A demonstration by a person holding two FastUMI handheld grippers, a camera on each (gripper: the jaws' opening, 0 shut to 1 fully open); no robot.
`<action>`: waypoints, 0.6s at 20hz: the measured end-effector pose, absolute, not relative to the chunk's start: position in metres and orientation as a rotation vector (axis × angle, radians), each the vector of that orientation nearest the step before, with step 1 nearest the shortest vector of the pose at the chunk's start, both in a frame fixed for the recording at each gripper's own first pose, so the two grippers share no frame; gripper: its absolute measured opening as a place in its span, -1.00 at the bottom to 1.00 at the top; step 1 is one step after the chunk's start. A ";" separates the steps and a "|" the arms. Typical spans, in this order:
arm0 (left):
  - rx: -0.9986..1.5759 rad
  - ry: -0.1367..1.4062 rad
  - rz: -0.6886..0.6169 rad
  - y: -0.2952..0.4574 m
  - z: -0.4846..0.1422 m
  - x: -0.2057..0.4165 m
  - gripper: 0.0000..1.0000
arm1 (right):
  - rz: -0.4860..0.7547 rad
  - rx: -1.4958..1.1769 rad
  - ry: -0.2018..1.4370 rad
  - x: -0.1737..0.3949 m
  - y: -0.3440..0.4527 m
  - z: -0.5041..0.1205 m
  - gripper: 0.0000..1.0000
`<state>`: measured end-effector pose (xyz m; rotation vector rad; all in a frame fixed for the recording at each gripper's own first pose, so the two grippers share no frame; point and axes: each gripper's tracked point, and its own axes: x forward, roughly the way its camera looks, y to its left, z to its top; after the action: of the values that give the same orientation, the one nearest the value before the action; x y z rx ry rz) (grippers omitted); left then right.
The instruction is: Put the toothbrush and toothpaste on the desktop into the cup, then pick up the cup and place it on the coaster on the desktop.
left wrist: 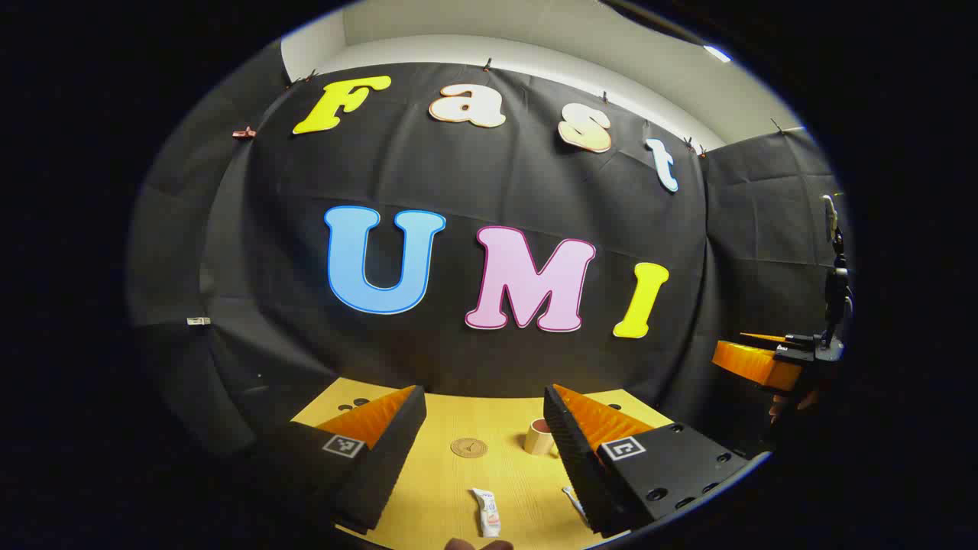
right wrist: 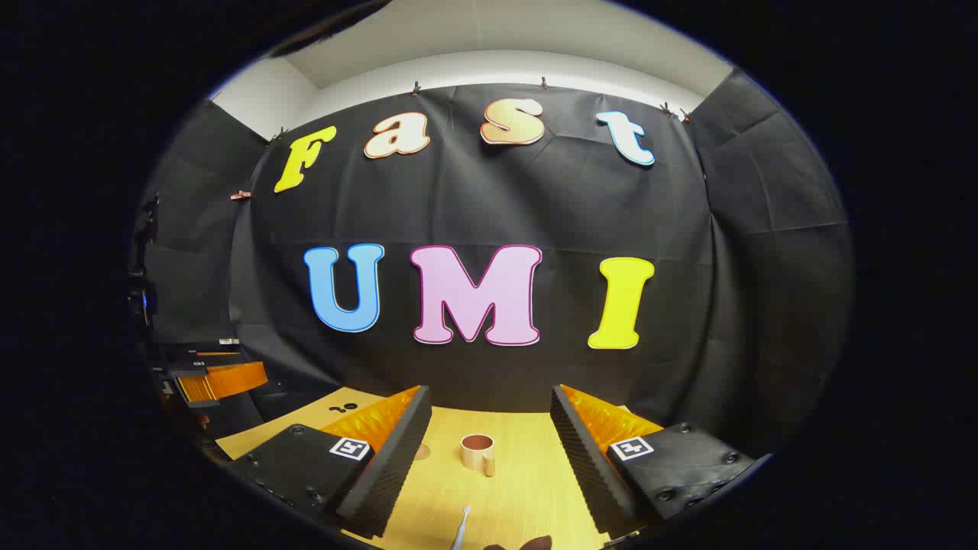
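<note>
On the wooden desktop (left wrist: 443, 489) lies a white toothpaste tube (left wrist: 487, 512), near the front edge between my left gripper's (left wrist: 485, 416) open fingers. A beige cup (left wrist: 539, 437) stands upright farther back, close to the right finger. A round cork coaster (left wrist: 468, 447) lies left of the cup. The toothbrush (left wrist: 574, 504) peeks out beside the right finger. In the right gripper view the cup (right wrist: 477, 452) stands ahead between my open right gripper's (right wrist: 489, 416) fingers, the toothbrush (right wrist: 461, 527) lies at the front, and the coaster (right wrist: 422, 451) is half hidden behind the left finger.
The other gripper (left wrist: 764, 363) hovers at the far right of the left gripper view, and at the far left (right wrist: 218, 380) of the right gripper view. The black cloth wall closes the back of the desktop. Fingertips of a hand (right wrist: 527, 545) show at the bottom edge.
</note>
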<state>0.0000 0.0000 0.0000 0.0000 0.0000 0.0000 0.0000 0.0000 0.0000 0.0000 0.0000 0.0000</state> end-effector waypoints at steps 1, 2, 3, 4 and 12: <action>0.000 0.000 -0.003 -0.002 0.000 0.001 0.92 | -0.001 0.001 0.003 0.000 -0.001 -0.001 0.94; 0.000 0.004 -0.005 -0.003 -0.001 0.001 0.92 | 0.002 0.005 0.005 0.001 0.000 -0.001 0.97; 0.001 0.007 -0.007 -0.005 -0.002 0.001 0.92 | 0.002 0.008 0.007 0.000 0.000 -0.002 0.97; 0.005 0.008 -0.007 -0.006 -0.002 0.002 0.93 | 0.005 0.009 0.007 0.000 0.000 -0.002 0.94; 0.030 0.016 -0.011 -0.012 -0.003 0.001 0.92 | 0.010 0.008 0.014 0.001 0.000 -0.005 0.94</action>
<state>0.0009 -0.0124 -0.0034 0.0299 0.0157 -0.0105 0.0009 0.0002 -0.0053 0.0081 0.0143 0.0103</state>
